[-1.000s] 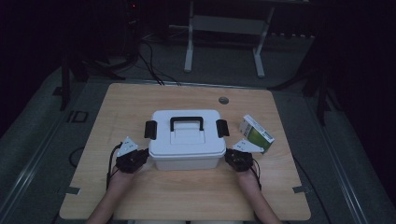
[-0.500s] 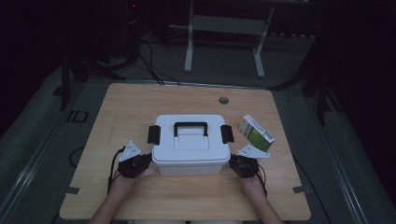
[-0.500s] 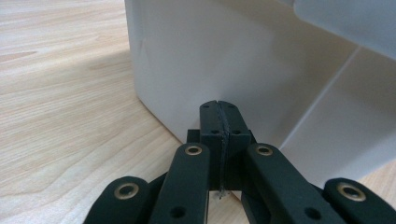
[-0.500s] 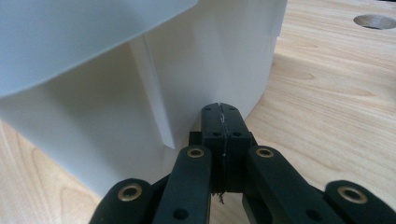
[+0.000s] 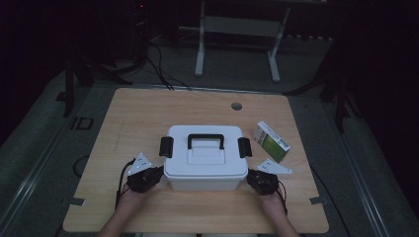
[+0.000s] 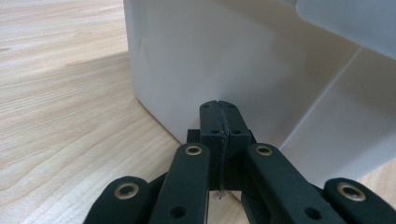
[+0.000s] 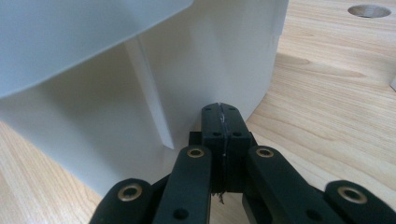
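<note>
A white lidded storage box [image 5: 205, 158] with a black handle and two black side latches stands on the wooden table [image 5: 148, 113]. My left gripper [image 5: 159, 174] is at the box's near left corner, and its jaws are shut with nothing between them. In the left gripper view the shut tips [image 6: 218, 105] point straight at the box's white wall [image 6: 233, 56], touching it or nearly so. My right gripper [image 5: 251, 178] sits at the near right corner, also shut and holding nothing. Its tips [image 7: 219, 107] meet the box wall [image 7: 187, 70] beside a moulded rib.
A green and white carton [image 5: 272, 141] lies on the table just right of the box, behind my right gripper. A round cable hole [image 5: 236, 105] is near the table's far edge. A metal stand and cables are on the dark floor beyond.
The box has slid a little toward the person's edge of the table. Both hands and their shut grippers have drawn back with it.
</note>
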`<state>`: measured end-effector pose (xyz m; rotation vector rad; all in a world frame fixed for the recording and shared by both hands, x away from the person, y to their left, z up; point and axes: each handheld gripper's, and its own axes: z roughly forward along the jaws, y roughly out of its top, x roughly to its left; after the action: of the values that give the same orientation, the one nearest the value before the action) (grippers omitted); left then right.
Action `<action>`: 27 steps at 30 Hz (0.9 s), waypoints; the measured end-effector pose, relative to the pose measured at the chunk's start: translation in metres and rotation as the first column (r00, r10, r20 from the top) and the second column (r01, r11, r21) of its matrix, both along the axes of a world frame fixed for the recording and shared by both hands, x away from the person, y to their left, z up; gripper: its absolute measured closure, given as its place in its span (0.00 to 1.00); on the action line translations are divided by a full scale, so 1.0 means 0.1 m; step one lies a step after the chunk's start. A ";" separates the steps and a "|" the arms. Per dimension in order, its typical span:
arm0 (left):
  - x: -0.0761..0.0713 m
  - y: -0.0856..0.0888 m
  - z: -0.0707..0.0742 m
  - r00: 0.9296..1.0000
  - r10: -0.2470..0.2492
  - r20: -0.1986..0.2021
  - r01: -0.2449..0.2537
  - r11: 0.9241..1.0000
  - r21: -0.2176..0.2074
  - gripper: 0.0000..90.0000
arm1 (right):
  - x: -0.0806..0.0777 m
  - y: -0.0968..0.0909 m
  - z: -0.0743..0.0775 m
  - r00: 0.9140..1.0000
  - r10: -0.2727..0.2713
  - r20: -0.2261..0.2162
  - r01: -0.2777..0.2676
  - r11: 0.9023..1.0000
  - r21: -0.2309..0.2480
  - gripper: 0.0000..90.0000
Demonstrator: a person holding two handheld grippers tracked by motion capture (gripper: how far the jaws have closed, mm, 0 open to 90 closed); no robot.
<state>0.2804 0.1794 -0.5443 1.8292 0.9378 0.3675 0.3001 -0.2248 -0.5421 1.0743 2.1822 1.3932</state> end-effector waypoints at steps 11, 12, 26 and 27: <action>-0.06 -0.05 0.00 1.000 -0.024 -0.008 0.024 1.000 -0.005 1.00 | -0.14 -0.09 0.00 1.000 0.004 -0.001 -0.004 1.000 0.001 1.00; -0.07 -0.05 0.00 1.000 -0.026 -0.009 0.025 1.000 -0.010 1.00 | -0.15 -0.10 0.00 1.000 0.007 -0.001 -0.007 1.000 0.003 1.00; -0.14 -0.08 0.01 0.999 -0.043 -0.013 0.043 0.999 -0.007 1.00 | -0.25 -0.15 -0.01 1.000 0.017 -0.012 -0.017 1.000 0.018 1.00; -0.15 -0.08 0.01 0.999 -0.047 -0.014 0.047 0.999 -0.005 1.00 | -0.26 -0.16 0.00 1.000 0.018 -0.010 -0.018 1.000 0.015 1.00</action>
<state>0.2655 0.1713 -0.5436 1.8484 0.9031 0.3236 0.2745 -0.2405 -0.5425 1.0722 2.1968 1.4170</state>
